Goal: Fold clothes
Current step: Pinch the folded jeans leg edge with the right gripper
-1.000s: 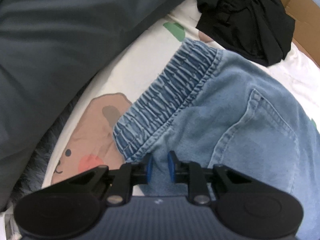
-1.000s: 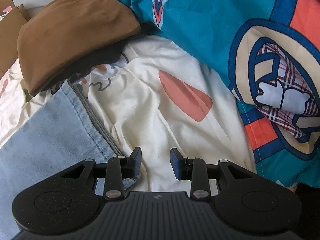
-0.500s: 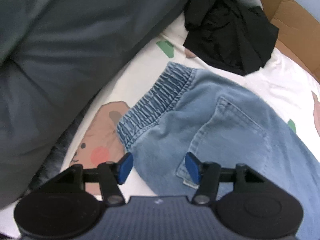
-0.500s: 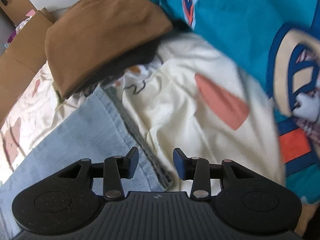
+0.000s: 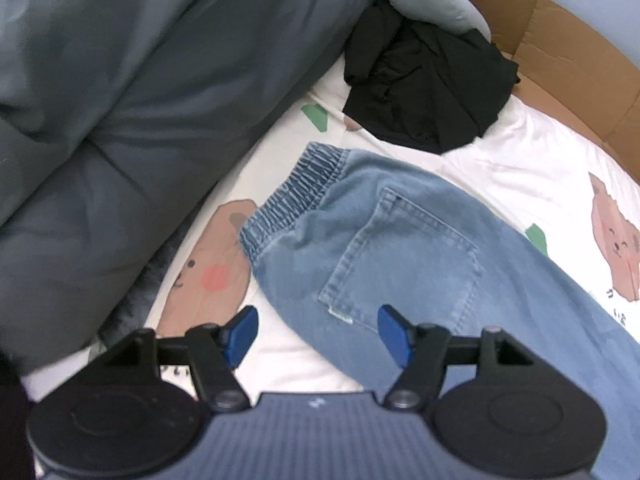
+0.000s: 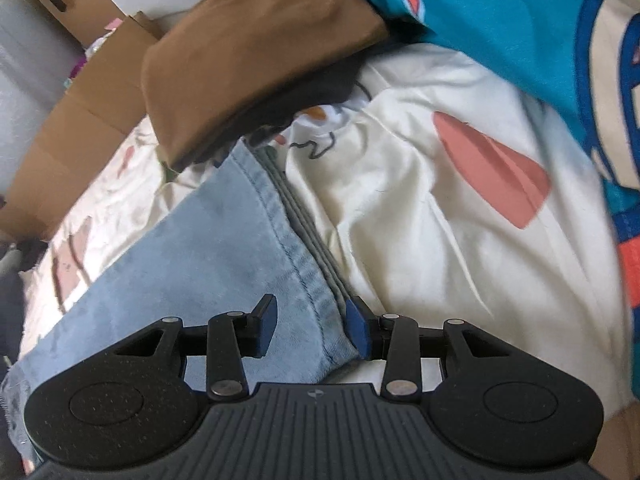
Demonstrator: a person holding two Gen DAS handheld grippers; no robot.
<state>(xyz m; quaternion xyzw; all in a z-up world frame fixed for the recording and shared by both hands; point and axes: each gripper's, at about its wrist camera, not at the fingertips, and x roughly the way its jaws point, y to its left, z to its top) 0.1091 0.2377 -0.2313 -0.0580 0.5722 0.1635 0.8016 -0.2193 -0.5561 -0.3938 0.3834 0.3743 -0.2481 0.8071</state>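
Light blue jeans lie flat on a white cartoon-print sheet, elastic waistband at the upper left and back pocket facing up. My left gripper hovers above the seat of the jeans. Its jaws are opening, wide apart, with nothing gripped. In the right wrist view the leg end of the jeans runs toward the camera. My right gripper is open low over the hem. The hem corner lies between its blue pads, which do not squeeze it.
A grey duvet banks up left of the waistband. A crumpled black garment lies beyond it, with cardboard behind. Past the hem sit a folded brown garment, a teal patterned blanket and a cardboard box.
The left gripper let go of the jeans near the waistband, spread its jaws and rose. The right gripper tipped downward and shifted left, so the hem corner now lies between its jaws.
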